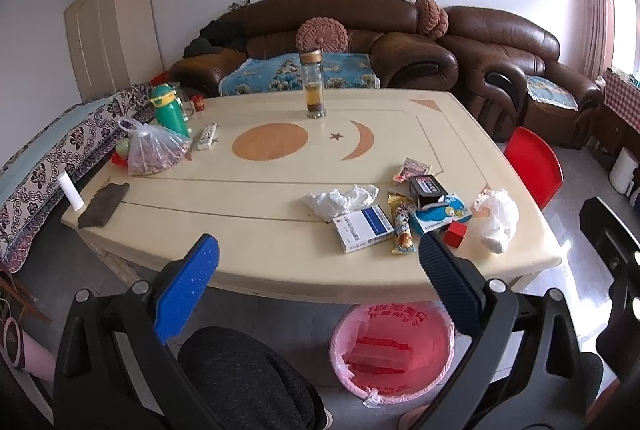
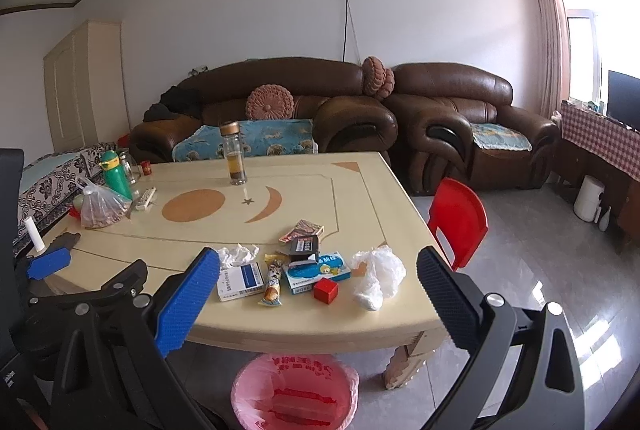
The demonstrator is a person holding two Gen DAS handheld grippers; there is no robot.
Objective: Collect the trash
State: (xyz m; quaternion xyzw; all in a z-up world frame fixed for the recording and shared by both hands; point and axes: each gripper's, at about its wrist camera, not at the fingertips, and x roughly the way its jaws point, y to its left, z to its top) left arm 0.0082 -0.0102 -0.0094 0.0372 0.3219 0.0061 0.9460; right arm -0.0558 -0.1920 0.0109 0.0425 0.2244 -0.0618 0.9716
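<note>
Both tongs hanging wide, holding nothing: left gripper (image 1: 319, 260), right gripper (image 2: 319, 270). Trash pile w/ crumpled white tissue (image 2: 236, 254) sitting uncollected near table edge; pink-lined bin (image 2: 296, 394) waiting below.

Right claw (image 2: 318, 276) open above table (image 2: 360, 197) litter.

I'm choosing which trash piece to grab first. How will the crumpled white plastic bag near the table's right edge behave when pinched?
The crumpled white plastic bag looks thin and bunched, so it is probably floppy and will likely collapse between the fingers. It seems light for its bulk. Loose folds may trail or snag the red cube beside it.
</note>
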